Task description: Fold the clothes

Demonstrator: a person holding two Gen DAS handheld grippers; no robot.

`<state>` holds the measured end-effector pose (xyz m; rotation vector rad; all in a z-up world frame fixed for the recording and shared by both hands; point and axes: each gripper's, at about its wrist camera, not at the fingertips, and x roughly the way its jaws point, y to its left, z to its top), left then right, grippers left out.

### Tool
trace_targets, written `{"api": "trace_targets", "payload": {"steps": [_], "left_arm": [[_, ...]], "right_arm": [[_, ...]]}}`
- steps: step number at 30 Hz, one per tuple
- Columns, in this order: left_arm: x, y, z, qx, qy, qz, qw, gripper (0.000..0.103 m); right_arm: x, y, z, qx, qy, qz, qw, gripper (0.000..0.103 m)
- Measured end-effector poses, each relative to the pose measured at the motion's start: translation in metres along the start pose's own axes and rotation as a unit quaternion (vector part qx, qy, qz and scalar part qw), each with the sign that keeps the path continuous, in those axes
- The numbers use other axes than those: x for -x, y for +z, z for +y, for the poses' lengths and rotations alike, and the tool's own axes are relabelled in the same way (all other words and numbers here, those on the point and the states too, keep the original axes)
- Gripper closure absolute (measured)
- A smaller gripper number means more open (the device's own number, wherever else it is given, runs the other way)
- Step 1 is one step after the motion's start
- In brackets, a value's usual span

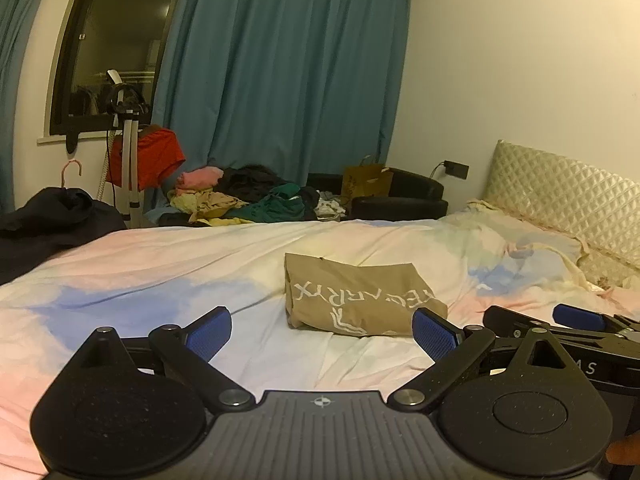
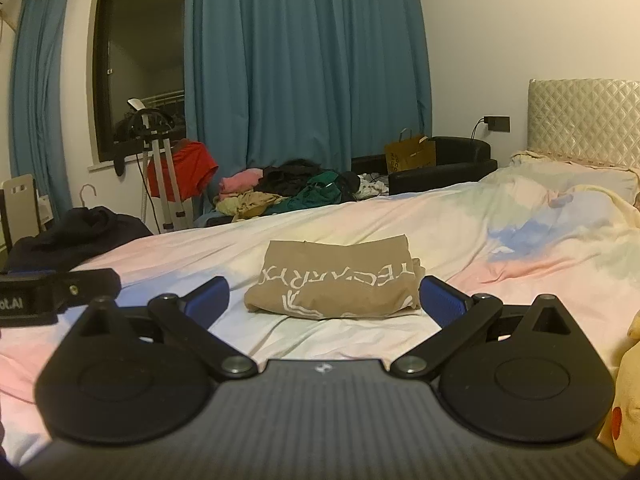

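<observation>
Bed (image 1: 160,272), pastel duvet in pink, blue and cream, wrinkled. At its middle lies the tan T-shirt (image 1: 352,296), folded into a compact rectangle, white lettering face up and reading upside down from both wrist views. It rests flat on the duvet, touching neither tool.

Left tongs (image 1: 322,330): spread wide, blue pads apart, nothing between them. They hover low over the duvet just short of the shirt's near edge, the right pad overlapping the shirt's near corner in view.

Right tongs (image 2: 324,300): also spread wide, holding nothing, shirt framed between the two pads in the right wrist view. Seen from the left wrist view, they sit just beside the left tool, at right.

Containers: a brown paper bag (image 2: 410,154) stands upright against a black armchair (image 2: 444,168) beyond the bed's far side; contents cannot be made out. Clothes pile (image 2: 288,192) heaped loose next to it: pink, yellow, black, green pieces, in no container.

Other: dark garment (image 2: 76,232) bunched at the bed's left edge. Red cloth (image 2: 184,168) draped behind a tripod (image 2: 166,184). Blue curtains (image 2: 304,64), dark window (image 2: 136,60). Quilted headboard (image 2: 584,120) at right. Yellow plush toy (image 2: 628,400) at the right wrist view's lower right edge.
</observation>
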<state>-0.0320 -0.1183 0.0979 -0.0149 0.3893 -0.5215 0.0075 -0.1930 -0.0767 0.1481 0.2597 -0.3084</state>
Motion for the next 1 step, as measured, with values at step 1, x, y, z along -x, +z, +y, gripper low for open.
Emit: {"api": "trace_targets", "payload": {"steps": [1], "left_arm": [[0.0,-0.0004,-0.001,-0.002,0.001,0.001,1.0,0.005]], "right_arm": [[0.0001,0.0,0.0,0.0,0.001,0.001,1.0,0.0]]}}
